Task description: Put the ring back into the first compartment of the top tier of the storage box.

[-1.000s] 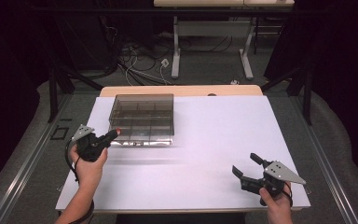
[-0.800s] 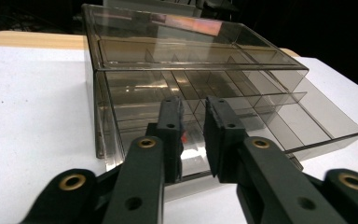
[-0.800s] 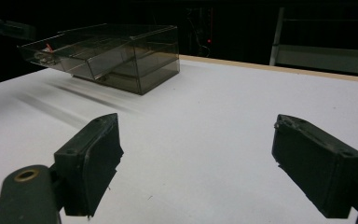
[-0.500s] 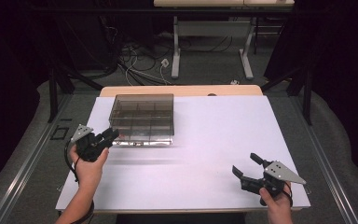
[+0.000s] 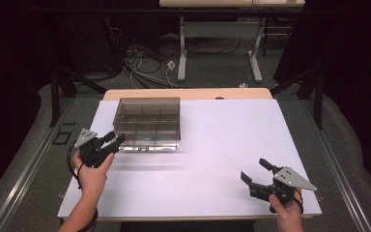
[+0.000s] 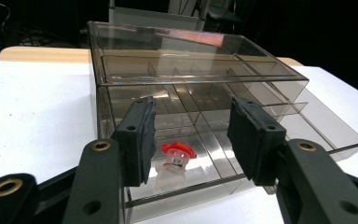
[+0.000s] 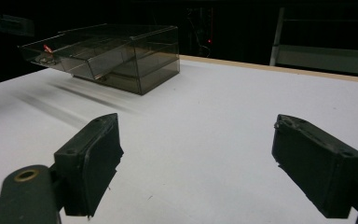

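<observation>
A smoky clear drawer box (image 5: 147, 121) stands on the white table (image 5: 222, 145) at the back left. Its lower drawer (image 6: 307, 126) is pulled partly out toward me. In the drawer's front compartment lies a small clear piece with a red cap (image 6: 177, 156). My left gripper (image 5: 115, 140) is held open at the box's front left corner, and its jaws frame that compartment in the left gripper view (image 6: 191, 135). Nothing is between them. My right gripper (image 5: 252, 169) stands wide open and empty low over the table's front right. The box (image 7: 112, 51) is far off in its view.
A tan strip (image 5: 188, 93) of the table shows behind the white top. Beyond it are cables on the floor (image 5: 145, 67) and a desk frame (image 5: 220, 34). Dark curtains close both sides. Bare white surface lies between the two grippers.
The left gripper has shifted only slightly at the box's front corner. The right gripper has not moved.
</observation>
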`<state>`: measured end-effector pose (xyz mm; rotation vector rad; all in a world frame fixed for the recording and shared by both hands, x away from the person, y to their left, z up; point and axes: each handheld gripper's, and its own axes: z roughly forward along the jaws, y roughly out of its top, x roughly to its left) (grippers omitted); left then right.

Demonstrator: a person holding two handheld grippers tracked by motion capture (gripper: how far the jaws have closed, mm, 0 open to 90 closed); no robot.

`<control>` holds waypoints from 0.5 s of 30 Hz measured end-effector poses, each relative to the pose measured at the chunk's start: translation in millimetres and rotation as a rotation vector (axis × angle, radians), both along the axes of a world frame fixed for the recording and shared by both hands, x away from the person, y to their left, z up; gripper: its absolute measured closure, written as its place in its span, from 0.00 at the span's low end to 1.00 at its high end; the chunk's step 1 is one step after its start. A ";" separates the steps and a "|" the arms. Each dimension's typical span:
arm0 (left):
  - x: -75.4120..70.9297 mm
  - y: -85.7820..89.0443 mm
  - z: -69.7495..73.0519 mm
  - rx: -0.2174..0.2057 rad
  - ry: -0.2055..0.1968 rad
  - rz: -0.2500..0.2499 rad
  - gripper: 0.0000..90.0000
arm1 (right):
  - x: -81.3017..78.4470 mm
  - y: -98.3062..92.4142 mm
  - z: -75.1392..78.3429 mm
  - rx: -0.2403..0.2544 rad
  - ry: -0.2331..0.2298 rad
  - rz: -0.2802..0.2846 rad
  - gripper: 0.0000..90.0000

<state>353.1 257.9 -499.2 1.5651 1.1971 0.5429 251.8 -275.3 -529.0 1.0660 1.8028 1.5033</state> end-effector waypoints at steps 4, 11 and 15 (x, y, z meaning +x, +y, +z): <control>-1.1 -0.6 1.4 -0.002 -0.004 0.002 0.53 | 0.4 -0.2 0.0 -0.004 -0.006 0.000 0.17; -2.1 -4.3 3.9 0.016 -0.008 0.000 0.44 | 0.4 0.2 -0.1 0.001 -0.008 0.001 0.17; -4.0 -7.1 7.4 0.033 -0.022 0.002 0.39 | -0.1 -0.7 0.1 -0.002 -0.007 0.001 0.17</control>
